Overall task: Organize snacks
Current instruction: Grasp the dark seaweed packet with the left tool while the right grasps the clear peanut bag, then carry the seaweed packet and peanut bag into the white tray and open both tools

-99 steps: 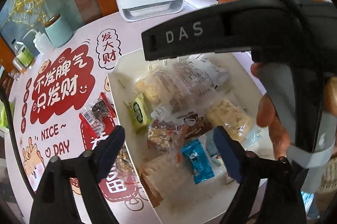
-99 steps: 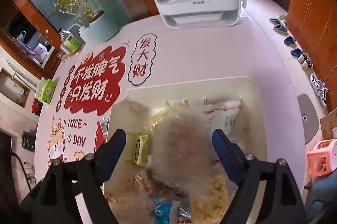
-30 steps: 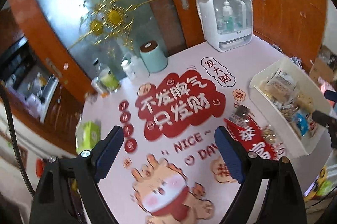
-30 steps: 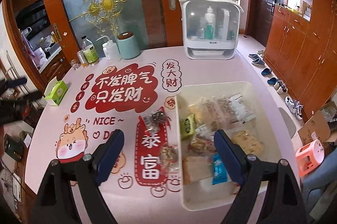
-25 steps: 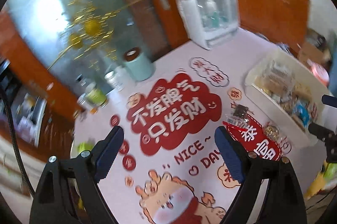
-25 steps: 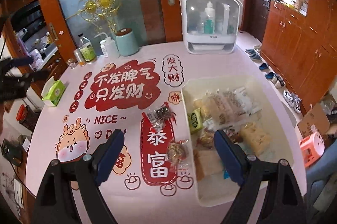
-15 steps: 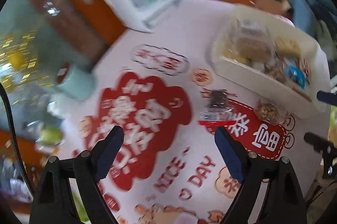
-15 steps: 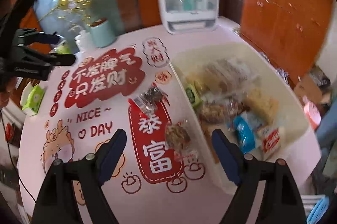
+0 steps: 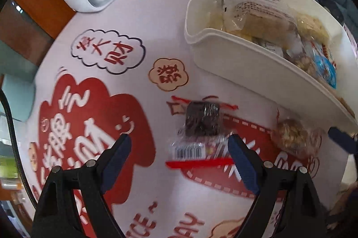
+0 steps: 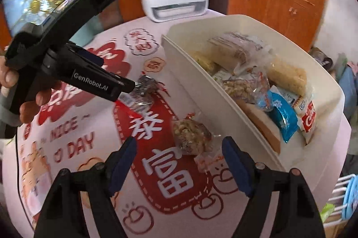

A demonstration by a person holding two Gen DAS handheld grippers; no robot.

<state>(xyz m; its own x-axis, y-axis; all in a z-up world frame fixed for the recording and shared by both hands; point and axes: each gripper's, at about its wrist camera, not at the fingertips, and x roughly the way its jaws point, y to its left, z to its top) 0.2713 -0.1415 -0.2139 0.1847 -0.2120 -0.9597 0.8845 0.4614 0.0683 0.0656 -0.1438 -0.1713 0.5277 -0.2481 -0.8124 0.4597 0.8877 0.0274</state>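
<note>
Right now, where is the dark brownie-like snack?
In the left wrist view, the dark snack lies on the table mat, just ahead of the left gripper, left of the white bin.

The tablecloth (image 9: pixel 156 21) is pale pink, printed with red cloud shapes bearing white characters and red "NICE DAY" lettering. Beside the cream-white bin (image 9: pixel 250 63) lies a clear wrapper holding a dark brown snack (image 9: pixel 202 119), edged in red with a black-and-white barcode. Nearer the bin, another clear packet (image 10: pixel 190 137) shows tan, nutty pieces. Inside the bin sit a bright blue packet (image 10: pixel 283 117) and a white one with red lettering (image 10: pixel 308 117). Both grippers are black with dark blue pads (image 10: pixel 123 159).
</note>
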